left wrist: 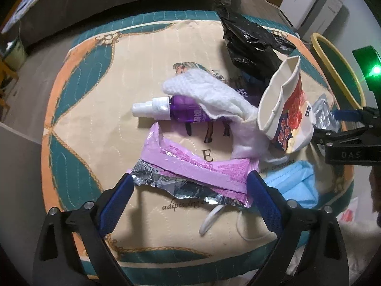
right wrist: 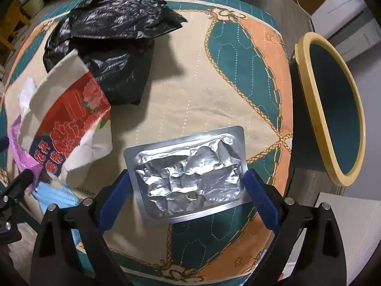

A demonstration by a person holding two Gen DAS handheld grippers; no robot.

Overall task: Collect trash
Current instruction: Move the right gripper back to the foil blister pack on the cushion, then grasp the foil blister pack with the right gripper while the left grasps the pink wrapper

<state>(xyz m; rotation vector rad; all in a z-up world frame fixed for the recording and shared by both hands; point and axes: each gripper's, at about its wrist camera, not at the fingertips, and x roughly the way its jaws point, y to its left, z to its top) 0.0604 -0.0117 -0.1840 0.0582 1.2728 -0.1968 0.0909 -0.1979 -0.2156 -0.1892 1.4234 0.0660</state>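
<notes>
Foil tray (right wrist: 188,176) betw. right hand-held gripper (right wrist: 188,190) fingers (wide open).

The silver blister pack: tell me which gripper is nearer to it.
Right. The right gripper has its open fingers on either side of the silver blister pack. The left gripper is across the pile, straddling the pink wrapper.

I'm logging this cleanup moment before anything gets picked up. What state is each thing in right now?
Left tool: open, straddling the pink wrapper.
Right tool: open, around the foil blister pack.
Pink wrapper: torn open, flat.
Foil blister pack: crumpled, lying flat.
Paper cup: crushed, on its side.
Spray bottle: capped, lying down, partly under the white tissue.
Black bag: crumpled.
Face mask: bunched up.
Bin: open; contents not visible.
</notes>
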